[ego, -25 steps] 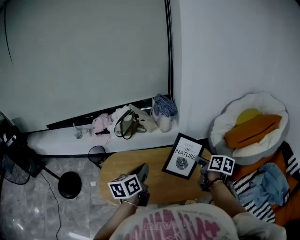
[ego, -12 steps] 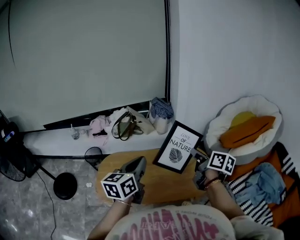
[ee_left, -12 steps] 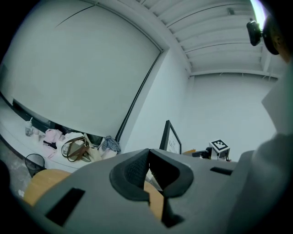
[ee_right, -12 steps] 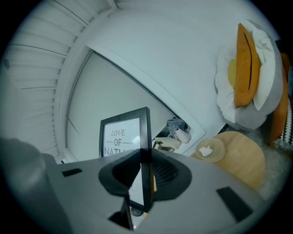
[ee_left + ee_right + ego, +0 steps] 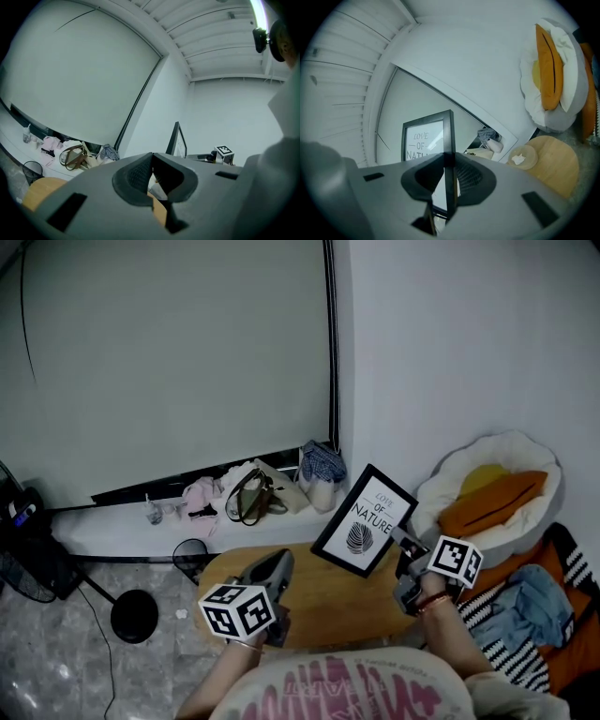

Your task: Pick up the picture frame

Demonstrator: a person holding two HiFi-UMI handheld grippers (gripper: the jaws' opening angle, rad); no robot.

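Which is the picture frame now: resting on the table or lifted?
Lifted: the right claw clamps the picture frame by its edge, holding it tilted, clear of the table.

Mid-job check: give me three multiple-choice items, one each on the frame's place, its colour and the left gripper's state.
1. Where is the picture frame?
A flat on the table
B on the window ledge
C held in the right gripper

2. What colour is its border?
A white
B black
C orange

3. How do the left gripper's fingers stand?
A shut on the frame
B shut, nothing between
C wide apart

Answers:
1. C, its edge is clamped between the right fingers.
2. B, the border is dark.
3. B, the fingertips meet with nothing between them.
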